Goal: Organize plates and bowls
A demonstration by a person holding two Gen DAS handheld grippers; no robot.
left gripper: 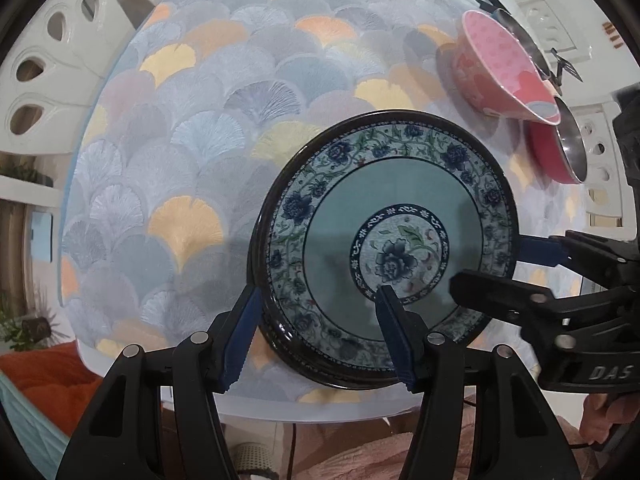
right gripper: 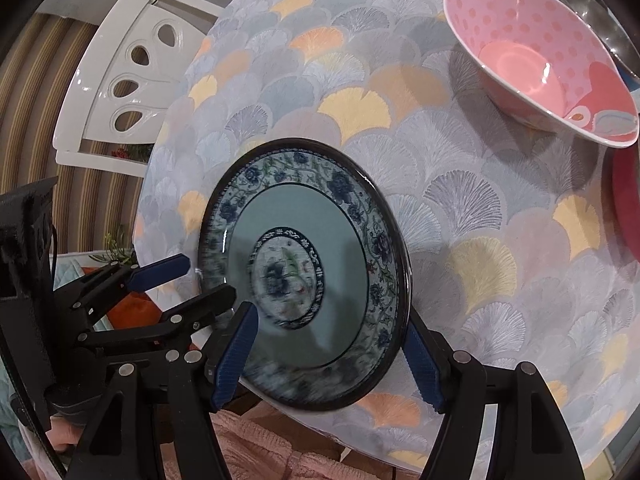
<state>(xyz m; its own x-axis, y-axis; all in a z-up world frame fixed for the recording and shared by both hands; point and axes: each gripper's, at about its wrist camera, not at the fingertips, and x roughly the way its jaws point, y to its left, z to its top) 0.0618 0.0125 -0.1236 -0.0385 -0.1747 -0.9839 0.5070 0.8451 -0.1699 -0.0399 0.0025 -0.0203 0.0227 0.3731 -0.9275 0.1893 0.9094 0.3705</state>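
**Both grippers straddle the floral plate's rim, neither clamped**

At the far left, a white chair (left gripper: 48,80) stands against the round table, whose cloth (left gripper: 180,160) is printed with ginkgo leaves.

Next comes my left gripper (left gripper: 318,292), pointing straight down. Its jaws are moderately wide. One pad is just outside the near-left rim of the blue floral plate (left gripper: 400,200) and the other is over the plate's painted centre. The rim sits between the pads, but I see nothing pressing on it.

The plate lies near my edge of the table. At its near side the dark rim looks doubled, so there may be a second plate underneath. I cannot be sure.

My right gripper (right gripper: 331,312) mirrors the left on the plate's right side, with one pad inside and one just outside the rim. Its jaws are also apart, with no squeeze.

I judge the step in hand to be taking hold of this plate. To do it well, I would bring one gripper's outer pad under the lip and close it before lifting. The other gripper should only steady the plate, so that it does not slide on the cloth. If there is a stack, the bite has to take both rims or clearly just the top one.

Further right, well apart from the plate, a pink dotted bowl (left gripper: 500,52) stands upright and empty. Behind it is a steel bowl (left gripper: 520,32), whose inside I cannot see. Just beside the pink bowl is a red vessel (left gripper: 548,152) with a shiny metal bowl (left gripper: 572,144) nested in it.
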